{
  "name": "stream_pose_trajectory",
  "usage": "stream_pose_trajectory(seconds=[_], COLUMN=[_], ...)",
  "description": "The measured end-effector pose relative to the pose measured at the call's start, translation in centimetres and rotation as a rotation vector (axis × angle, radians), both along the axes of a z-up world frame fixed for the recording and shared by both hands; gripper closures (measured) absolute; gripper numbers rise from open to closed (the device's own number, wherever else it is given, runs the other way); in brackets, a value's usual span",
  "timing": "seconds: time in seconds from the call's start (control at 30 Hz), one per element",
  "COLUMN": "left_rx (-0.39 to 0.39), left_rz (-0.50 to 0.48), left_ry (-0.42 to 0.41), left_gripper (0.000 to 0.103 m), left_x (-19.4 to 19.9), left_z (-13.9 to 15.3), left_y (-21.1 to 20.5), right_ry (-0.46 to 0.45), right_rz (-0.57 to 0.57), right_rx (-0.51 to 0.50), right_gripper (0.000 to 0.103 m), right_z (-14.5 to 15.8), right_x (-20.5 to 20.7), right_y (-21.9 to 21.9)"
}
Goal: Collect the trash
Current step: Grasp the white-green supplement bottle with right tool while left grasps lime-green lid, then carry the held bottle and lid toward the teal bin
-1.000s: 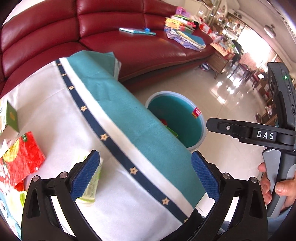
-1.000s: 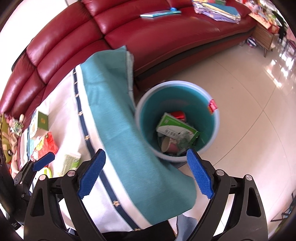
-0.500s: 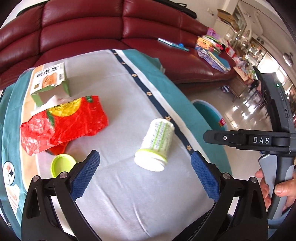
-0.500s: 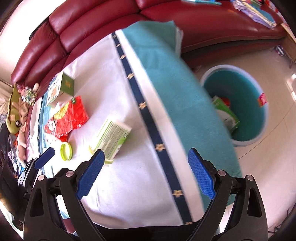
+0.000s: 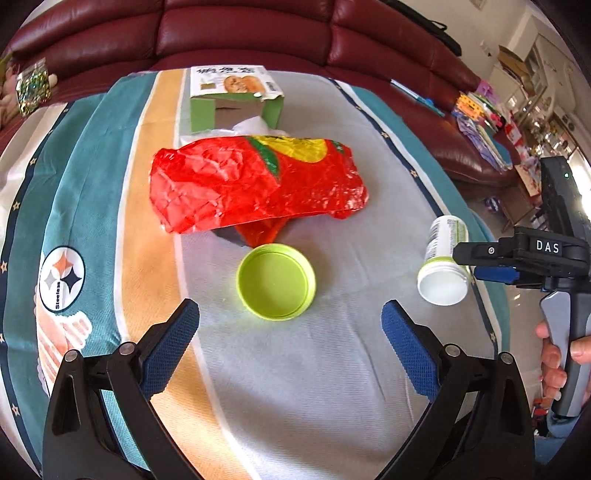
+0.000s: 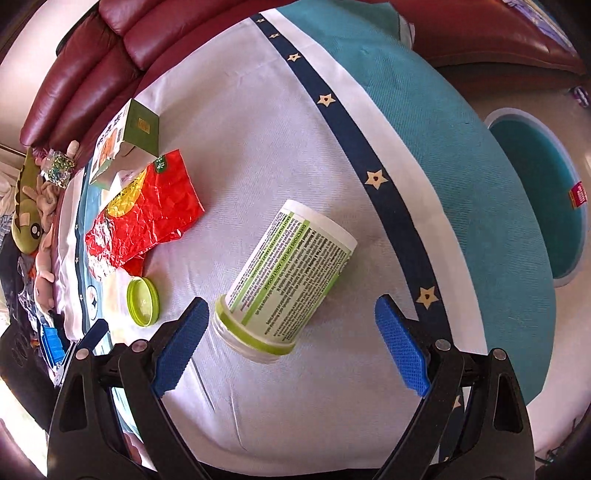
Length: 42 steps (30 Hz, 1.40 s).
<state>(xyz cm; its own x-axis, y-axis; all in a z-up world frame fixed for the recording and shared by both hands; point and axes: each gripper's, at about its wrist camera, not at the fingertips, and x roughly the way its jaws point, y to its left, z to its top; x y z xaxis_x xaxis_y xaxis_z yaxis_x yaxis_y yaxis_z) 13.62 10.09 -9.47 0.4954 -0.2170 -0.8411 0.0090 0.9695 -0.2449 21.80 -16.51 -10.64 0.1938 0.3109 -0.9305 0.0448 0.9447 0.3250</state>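
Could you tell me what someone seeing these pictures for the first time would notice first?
Probably the crinkled red foil snack bag lying mid-table, in front of an opened green cardboard box. Next, the round lime-green plastic lid just ahead of the open left gripper, and the white labelled plastic bottle on its side between the open right gripper's fingers.

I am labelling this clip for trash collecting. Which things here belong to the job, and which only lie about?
Job:
white jar, on its side
green lid
red wrapper, crumpled
green carton, torn open
teal bin on the floor

Lying about:
red sofa
soft toys
tablecloth
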Motion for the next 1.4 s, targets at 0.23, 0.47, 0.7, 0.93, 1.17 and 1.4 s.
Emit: stream_pose_trajectory(seconds=[0.23,0.47,0.7,0.93,1.17,1.4], left_rx=[0.007,0.008,0.051,0.166,0.144,0.084], left_rz=[0.016,0.001,-0.038,-0.093,-0.09,-0.094], left_ry=[0.036,0.056,0.046,0.028,0.025,0.025], left_gripper=[0.004,0.004,0.004,0.019,0.047,0.047], left_x=[0.7,1.2,1.6,2.2,2.3,2.1], left_z=[-1.6,-2.4,-2.6,-2.8,-2.3,-0.8], left_y=[1.6,1.6,0.5,-1.5,-1.9,-2.8], right_ry=[0.025,-0.044,-0.106,-0.114,-0.128,-0.156], right_rz=[0.019,0.136,0.199,0.208,0.21,0.192], right_rx=[-0.003,-0.11,-0.172,-0.164,-0.149,-0.12], right_gripper=[0.034,0.045,0.047,0.048,0.048,0.049], right_z=[-1.4,-1.1,0.0,0.3,0.6,1.8], right_x=[1.2,0.9,0.2,0.1,-0.2,-0.4], right_y=[1.4,4.3,5.3,4.8,4.4,2.7])
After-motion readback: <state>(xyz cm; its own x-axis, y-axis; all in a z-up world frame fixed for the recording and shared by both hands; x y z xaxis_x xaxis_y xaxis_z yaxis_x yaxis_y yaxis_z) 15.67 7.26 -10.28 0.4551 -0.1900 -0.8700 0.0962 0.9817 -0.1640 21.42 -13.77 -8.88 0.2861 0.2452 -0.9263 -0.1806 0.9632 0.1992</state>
